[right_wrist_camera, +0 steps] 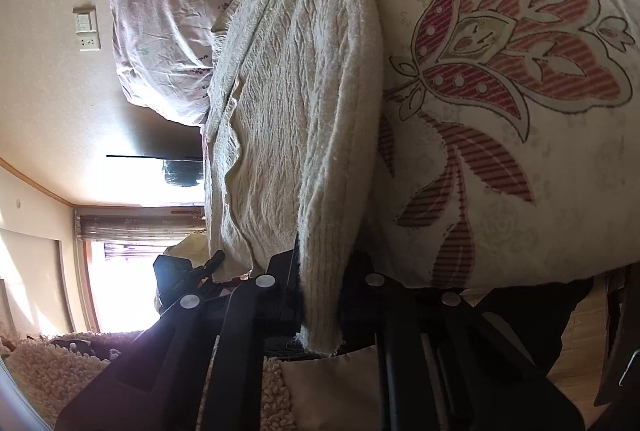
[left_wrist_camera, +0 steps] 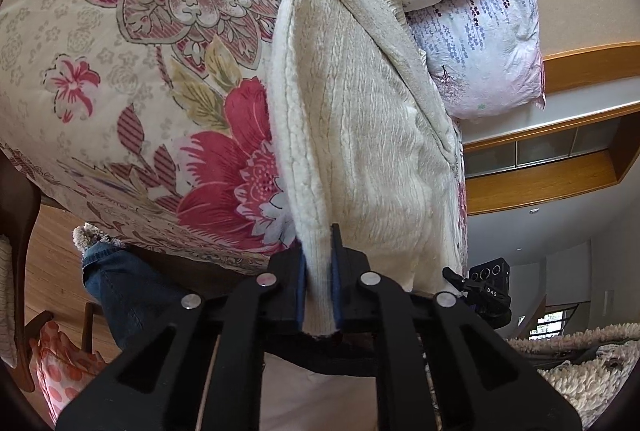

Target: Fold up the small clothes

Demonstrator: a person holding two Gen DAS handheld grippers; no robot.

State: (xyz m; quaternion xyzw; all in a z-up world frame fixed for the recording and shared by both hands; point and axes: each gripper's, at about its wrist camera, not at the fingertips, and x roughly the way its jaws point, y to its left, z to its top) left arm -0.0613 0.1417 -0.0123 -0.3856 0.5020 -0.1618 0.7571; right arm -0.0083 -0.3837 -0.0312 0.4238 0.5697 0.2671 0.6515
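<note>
A cream knitted sweater (left_wrist_camera: 360,135) lies stretched over a floral bedspread (left_wrist_camera: 132,71). My left gripper (left_wrist_camera: 319,295) is shut on one ribbed end of it, the cloth pinched between the blue pads. My right gripper (right_wrist_camera: 320,295) is shut on another ribbed end of the same sweater (right_wrist_camera: 296,119). Both views are rolled sideways. Each gripper shows small in the other's view: the right one in the left wrist view (left_wrist_camera: 486,291), the left one in the right wrist view (right_wrist_camera: 184,271).
Two lavender-print pillows (left_wrist_camera: 480,31) are stacked at the head of the bed, also in the right wrist view (right_wrist_camera: 168,31). Shaggy cream cloth (left_wrist_camera: 580,359) lies near the bed's edge. Denim-clad legs (left_wrist_camera: 132,287) and a wooden floor show beside the bed (right_wrist_camera: 500,111).
</note>
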